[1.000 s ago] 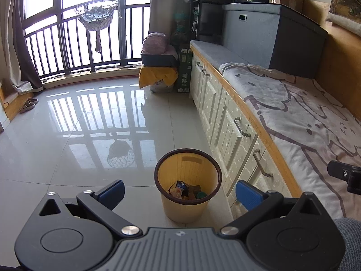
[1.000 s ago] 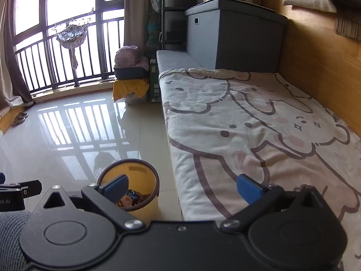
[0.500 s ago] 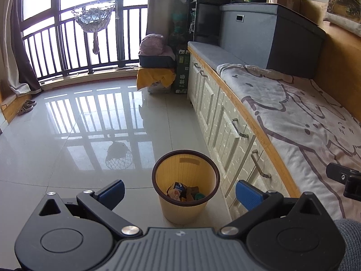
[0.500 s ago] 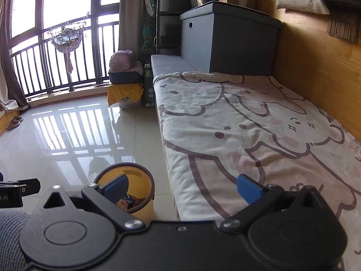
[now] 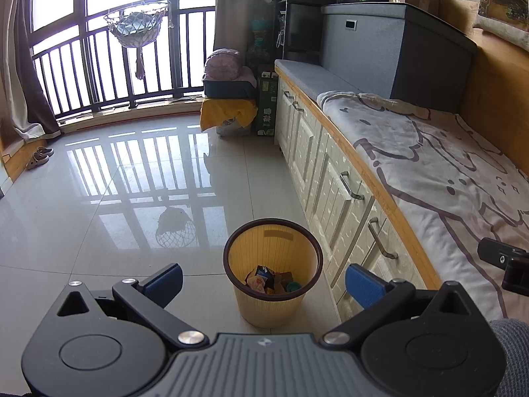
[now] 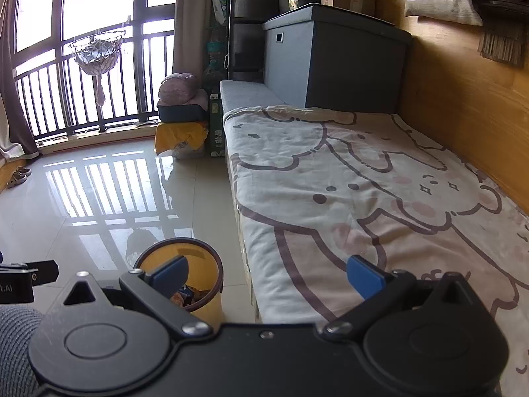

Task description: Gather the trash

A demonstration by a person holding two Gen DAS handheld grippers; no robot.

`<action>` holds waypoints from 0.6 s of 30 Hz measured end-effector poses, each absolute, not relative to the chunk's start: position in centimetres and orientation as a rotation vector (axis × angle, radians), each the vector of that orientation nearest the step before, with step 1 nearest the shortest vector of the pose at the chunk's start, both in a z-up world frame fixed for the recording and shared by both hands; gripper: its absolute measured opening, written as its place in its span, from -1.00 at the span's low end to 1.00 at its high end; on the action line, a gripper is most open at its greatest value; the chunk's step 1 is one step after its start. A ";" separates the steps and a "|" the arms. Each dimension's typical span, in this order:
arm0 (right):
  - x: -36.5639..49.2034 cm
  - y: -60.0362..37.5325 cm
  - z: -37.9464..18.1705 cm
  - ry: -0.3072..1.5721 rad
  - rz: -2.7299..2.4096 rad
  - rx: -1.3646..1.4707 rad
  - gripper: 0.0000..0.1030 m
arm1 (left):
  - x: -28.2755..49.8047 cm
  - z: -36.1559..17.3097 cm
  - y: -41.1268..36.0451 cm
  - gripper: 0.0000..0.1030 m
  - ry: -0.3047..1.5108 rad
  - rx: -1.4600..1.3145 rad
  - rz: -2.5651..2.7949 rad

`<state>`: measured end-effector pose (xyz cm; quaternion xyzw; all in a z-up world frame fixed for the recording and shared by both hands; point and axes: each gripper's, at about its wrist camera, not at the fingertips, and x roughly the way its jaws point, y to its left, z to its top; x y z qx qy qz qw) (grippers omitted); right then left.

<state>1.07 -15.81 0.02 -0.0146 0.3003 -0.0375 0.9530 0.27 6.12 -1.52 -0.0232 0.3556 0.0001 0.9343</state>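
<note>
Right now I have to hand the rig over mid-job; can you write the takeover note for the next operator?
Left gripper: open, holding nothing, aimed at the yellow wastebasket.
Right gripper: open, holding nothing, over the near edge of the bed blanket.
Wastebasket: upright on the tile floor beside the bed's drawer fronts, with wrappers and scraps in the bottom.
Done: some trash is already binned.
Left: neither view shows loose trash on the floor or blanket; look around the room before calling it finished.
</note>
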 end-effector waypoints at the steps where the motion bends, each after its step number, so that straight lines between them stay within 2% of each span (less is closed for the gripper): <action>1: 1.1 -15.8 0.0 0.610 -0.077 -0.029 1.00 | 0.3 -1.5 6.1 1.00 0.727 -0.047 0.000; 18: 1.1 -15.9 0.0 0.608 -0.082 -0.032 1.00 | 0.4 -1.5 6.0 1.00 0.728 -0.047 0.000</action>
